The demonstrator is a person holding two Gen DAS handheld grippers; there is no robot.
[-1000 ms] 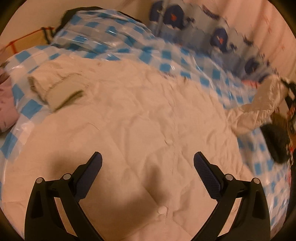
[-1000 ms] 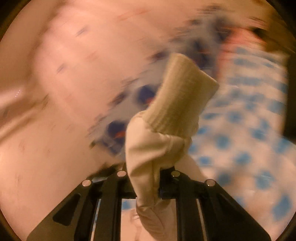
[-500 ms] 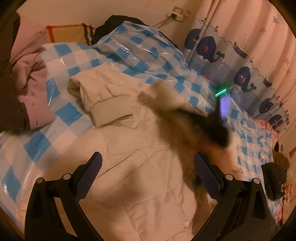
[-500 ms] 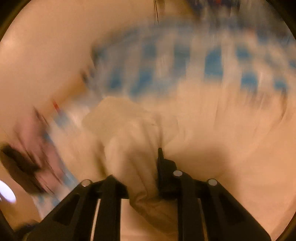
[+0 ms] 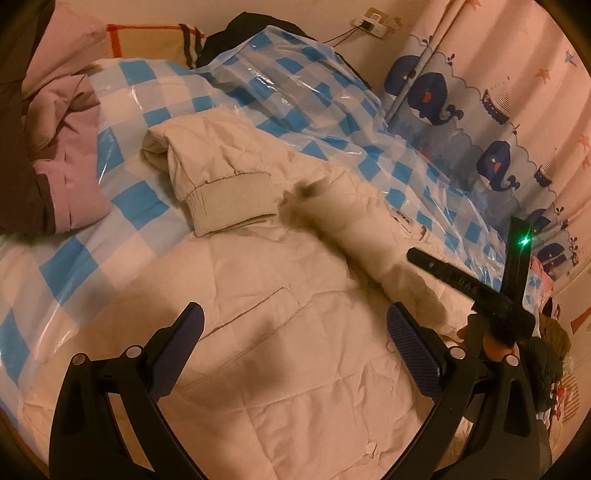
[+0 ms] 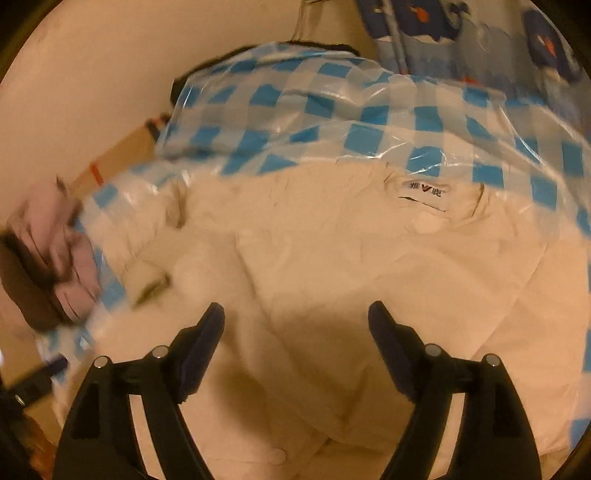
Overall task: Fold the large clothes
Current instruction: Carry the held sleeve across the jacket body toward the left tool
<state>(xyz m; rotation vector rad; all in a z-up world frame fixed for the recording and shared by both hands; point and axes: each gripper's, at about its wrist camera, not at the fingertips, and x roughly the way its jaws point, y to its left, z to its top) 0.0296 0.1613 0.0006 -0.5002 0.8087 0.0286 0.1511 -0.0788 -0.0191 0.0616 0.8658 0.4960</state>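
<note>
A cream padded jacket point(image 5: 280, 369) lies spread on a blue-and-white checked plastic sheet point(image 5: 140, 103). One sleeve is folded in at the upper left, its ribbed cuff point(image 5: 232, 203) on the jacket's body. The other sleeve point(image 5: 362, 236) is blurred and lies across the chest. My left gripper point(image 5: 295, 321) hangs open above the jacket's front, holding nothing. My right gripper point(image 6: 295, 314) is opening over the chest with nothing between its fingers, below the neck label point(image 6: 424, 192). Its black body point(image 5: 476, 291) shows at the right in the left wrist view.
A pink and brown garment point(image 5: 62, 166) is bunched at the left edge of the sheet. A whale-print curtain point(image 5: 461, 92) hangs behind on the right, with a wall socket point(image 5: 373, 22) above. Dark clothes point(image 5: 546, 358) pile at the far right.
My right gripper swung the sleeve it held across the jacket and let go; its jaws went from shut to open. The left view slid toward the folded sleeve.
</note>
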